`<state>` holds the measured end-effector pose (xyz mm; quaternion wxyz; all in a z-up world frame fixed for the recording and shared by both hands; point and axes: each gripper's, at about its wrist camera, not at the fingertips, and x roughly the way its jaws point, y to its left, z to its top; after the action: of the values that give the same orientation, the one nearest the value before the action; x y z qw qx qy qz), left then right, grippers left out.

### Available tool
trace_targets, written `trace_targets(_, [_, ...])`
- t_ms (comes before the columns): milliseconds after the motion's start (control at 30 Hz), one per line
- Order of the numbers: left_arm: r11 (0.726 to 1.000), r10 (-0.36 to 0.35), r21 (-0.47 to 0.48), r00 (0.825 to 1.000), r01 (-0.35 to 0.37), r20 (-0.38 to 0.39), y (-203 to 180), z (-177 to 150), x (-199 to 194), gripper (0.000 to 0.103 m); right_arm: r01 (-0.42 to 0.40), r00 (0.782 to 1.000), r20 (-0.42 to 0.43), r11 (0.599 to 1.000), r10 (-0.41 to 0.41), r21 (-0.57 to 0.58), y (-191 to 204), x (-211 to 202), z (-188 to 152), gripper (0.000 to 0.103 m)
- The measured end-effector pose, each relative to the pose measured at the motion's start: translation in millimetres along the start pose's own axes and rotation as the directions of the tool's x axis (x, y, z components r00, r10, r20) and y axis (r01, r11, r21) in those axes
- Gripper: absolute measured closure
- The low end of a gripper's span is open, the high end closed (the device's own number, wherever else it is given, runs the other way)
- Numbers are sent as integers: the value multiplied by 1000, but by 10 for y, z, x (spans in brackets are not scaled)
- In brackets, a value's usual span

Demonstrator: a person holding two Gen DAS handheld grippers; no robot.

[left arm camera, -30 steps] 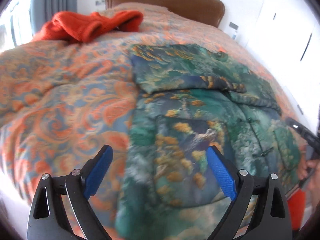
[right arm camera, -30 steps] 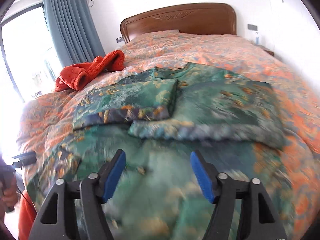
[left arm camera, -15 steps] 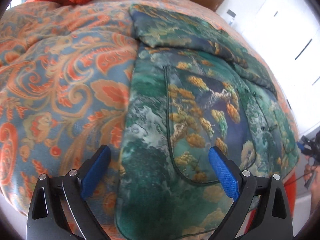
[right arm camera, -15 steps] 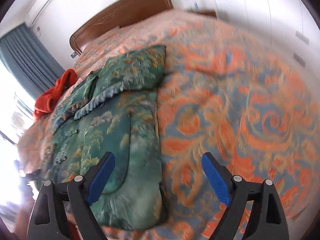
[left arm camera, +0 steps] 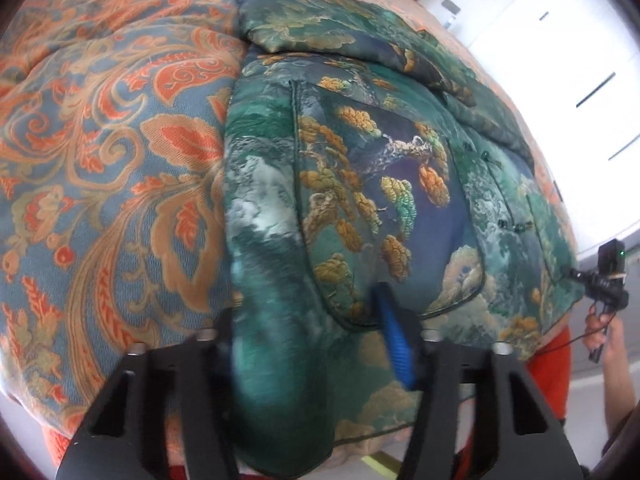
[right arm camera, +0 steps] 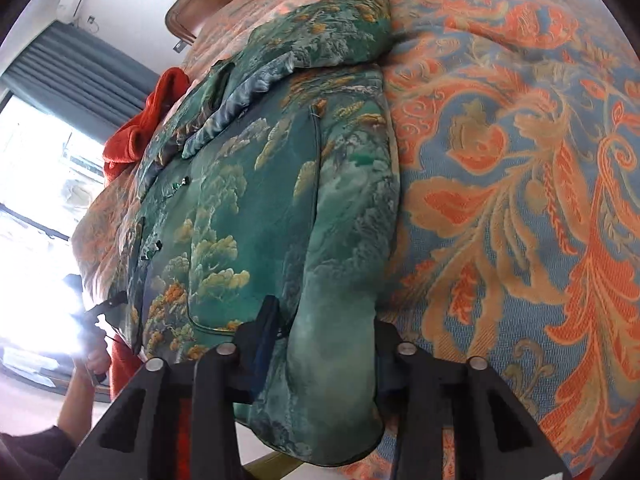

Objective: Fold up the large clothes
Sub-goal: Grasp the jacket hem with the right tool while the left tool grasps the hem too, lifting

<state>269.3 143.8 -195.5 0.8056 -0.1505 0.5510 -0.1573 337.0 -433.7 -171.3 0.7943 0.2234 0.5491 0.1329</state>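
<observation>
A padded green jacket (left arm camera: pixel 360 184) with a printed landscape lies flat on the bed, sleeves folded across its chest, hem at the bed's near edge. My left gripper (left arm camera: pixel 312 344) has closed on the hem's left corner, and the fabric bulges between its blue-padded fingers (left arm camera: pixel 394 340). My right gripper (right arm camera: pixel 324 344) grips the hem's right corner of the jacket (right arm camera: pixel 248 184), with a thick fold of fabric pinched between its jaws. Each gripper shows in the other's view, the right one (left arm camera: pixel 608 280) and the left one (right arm camera: pixel 96 312).
An orange and blue paisley bedspread (left arm camera: pixel 100 160) covers the bed (right arm camera: pixel 520 160). An orange-red garment (right arm camera: pixel 148 132) lies near the head end. A wooden headboard (right arm camera: pixel 192 12), grey curtain (right arm camera: pixel 60 68) and bright window stand behind. White wardrobe doors (left arm camera: pixel 580 60) are at the right.
Both grippers dropped toward the bed's near edge and moved apart to the jacket's two hem corners. Their jaws went from wide open to closed on the fabric.
</observation>
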Motion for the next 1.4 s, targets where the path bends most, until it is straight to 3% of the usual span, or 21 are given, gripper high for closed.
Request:
trace_targets(67, [1000,-25,-11,1000,25,-2,-15,1,-62,81,-19,1000,6,1000,19,2,17,-31,0,79])
trace_targets(167, [999,-33,-8,999,33,12,-57,11,-179,86,-15,999,27,1000,16,-25,111,-130,-11,83])
trace_targets(467, [998,-54,-14,999,54,-5,-124,-3,-397,88,-18,998,57,999,21,-48,231,-297,-10,87])
trace_targets(500, [996,-87,37,996,86,32,-116,8,-390,88,-18,998,57,999,21,-49,214,-327,-41,87])
trace_targets(567, [996,-80,33,997,80,16,-75,-42,-406,88,-22,998,56,998,25,-50,202,-355,-105,88])
trace_targets(667, [999,-52,-8,999,52,12,-76,-130,-431,88,-33,998,49,999,34,-33,179,-349,-258,88])
trace_targets(833, [1000,-26,17,998,27,-64,-140,-395,-518,88,-57,998,7,998,57,22,157,-444,-692,89])
trace_targets(933, [997,-73,-2,995,73,-62,-164,-338,-673,89,-150,989,-5,984,151,96,142,-544,-892,90])
trace_targets(1000, [992,-128,-20,992,128,-15,-164,-187,-846,89,-249,969,42,955,245,165,114,-688,-937,91])
trace_targets(1167, [968,-247,-17,958,252,149,-170,496,-1239,89,-428,897,205,883,391,191,115,-1045,-520,91])
trace_targets(1300, [975,-217,11,947,221,238,-231,1087,-1234,89,-450,870,268,888,413,93,270,-1124,278,91])
trace_targets(1400, [977,-198,-30,944,213,265,-152,1587,-1027,89,-450,856,311,891,413,54,361,-976,892,91])
